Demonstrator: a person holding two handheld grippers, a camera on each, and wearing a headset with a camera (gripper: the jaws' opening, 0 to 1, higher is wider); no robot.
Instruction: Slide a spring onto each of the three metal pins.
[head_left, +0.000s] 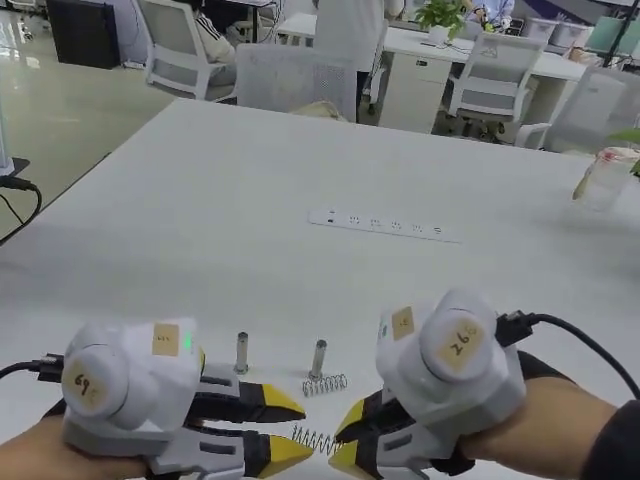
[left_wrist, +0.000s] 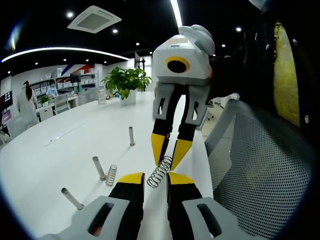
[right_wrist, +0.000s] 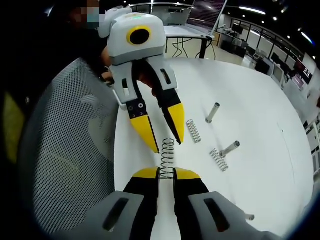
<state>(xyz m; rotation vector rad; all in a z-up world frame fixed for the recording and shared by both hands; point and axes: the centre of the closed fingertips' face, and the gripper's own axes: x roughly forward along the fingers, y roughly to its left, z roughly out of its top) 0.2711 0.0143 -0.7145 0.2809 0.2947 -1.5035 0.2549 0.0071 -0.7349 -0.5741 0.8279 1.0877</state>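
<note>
While the right gripper (right_wrist: 167, 174) pinches one end of the held spring (right_wrist: 168, 156) between near-closed jaws, the left gripper (right_wrist: 167, 145) meets it nose to nose, jaws parted a touch wider than the coil around the free end. Looks like a handover, and no pin is dressed yet! Just off the right gripper's right side stands the near pin (right_wrist: 247, 217), bare. Further ahead is the middle pin (right_wrist: 230, 148), with a loose spring (right_wrist: 218, 160) lying at its foot. Beyond that, a second loose spring (right_wrist: 193, 131) lies beside the far pin (right_wrist: 213, 112), all on the counter (right_wrist: 260, 100). Danger now: that coil looks thin and bouncy, gripped by one end only. Release before the left gripper bites and it drops and rolls; squeeze off-centre and it pings away or kinks; swing wide and a gripper could topple a pin
</note>
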